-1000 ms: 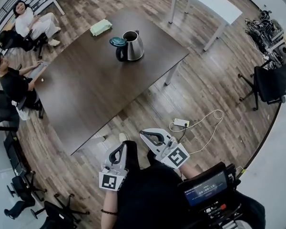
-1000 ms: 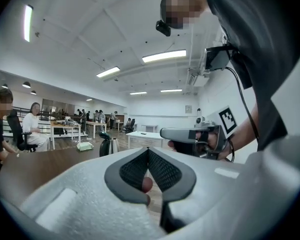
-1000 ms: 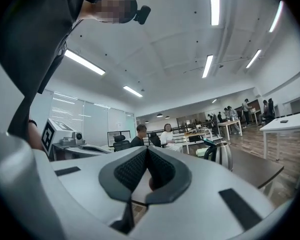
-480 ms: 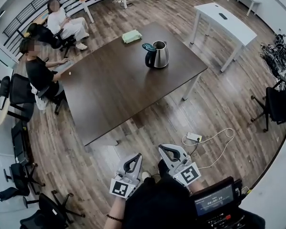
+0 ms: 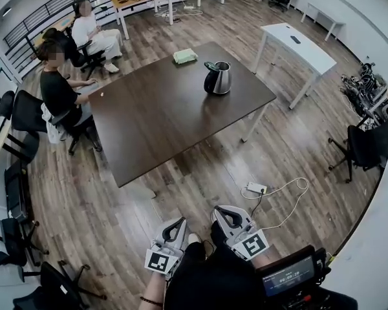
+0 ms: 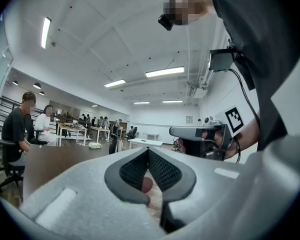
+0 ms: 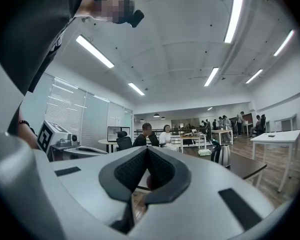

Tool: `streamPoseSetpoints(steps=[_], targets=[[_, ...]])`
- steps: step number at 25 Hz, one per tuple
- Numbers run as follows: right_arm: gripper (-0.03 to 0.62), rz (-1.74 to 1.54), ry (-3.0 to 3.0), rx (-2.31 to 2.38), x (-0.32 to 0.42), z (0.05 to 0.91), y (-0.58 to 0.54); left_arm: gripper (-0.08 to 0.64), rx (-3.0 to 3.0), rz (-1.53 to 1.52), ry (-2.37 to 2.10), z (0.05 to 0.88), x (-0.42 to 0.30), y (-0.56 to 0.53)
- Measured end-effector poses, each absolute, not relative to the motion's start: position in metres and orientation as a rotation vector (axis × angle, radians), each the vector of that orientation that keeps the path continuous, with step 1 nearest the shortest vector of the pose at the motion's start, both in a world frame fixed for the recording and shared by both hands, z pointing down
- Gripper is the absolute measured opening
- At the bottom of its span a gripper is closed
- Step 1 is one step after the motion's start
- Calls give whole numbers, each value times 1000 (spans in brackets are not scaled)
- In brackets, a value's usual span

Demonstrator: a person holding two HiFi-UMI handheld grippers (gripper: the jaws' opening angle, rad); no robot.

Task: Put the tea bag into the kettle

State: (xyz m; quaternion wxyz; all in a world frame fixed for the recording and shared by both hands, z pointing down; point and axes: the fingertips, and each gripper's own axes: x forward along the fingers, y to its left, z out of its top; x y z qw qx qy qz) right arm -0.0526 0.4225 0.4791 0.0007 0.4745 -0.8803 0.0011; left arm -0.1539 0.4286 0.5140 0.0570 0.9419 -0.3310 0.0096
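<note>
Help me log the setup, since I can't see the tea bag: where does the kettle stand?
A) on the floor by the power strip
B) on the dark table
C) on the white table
B: the kettle stands on the dark table, towards its far end, well away from both tools.

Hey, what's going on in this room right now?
A person stands on the floor short of the table, a claw in each hand held close to the body. The left claw and right claw are both shut with nothing in them. The kettle stands on the table's far side. No tea bag can be made out, so the task looks not yet begun.
</note>
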Motion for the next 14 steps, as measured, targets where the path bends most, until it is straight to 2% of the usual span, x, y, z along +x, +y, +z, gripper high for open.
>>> streamPoseSetpoints(steps=[5, 14], targets=[[5, -7, -2737, 1444, -71, 482, 429, 3, 2917, -20, -1066, 498, -178, 430], [5, -87, -2792, 1499, -50, 460, 449, 3, 2926, -21, -1047, 498, -153, 453]])
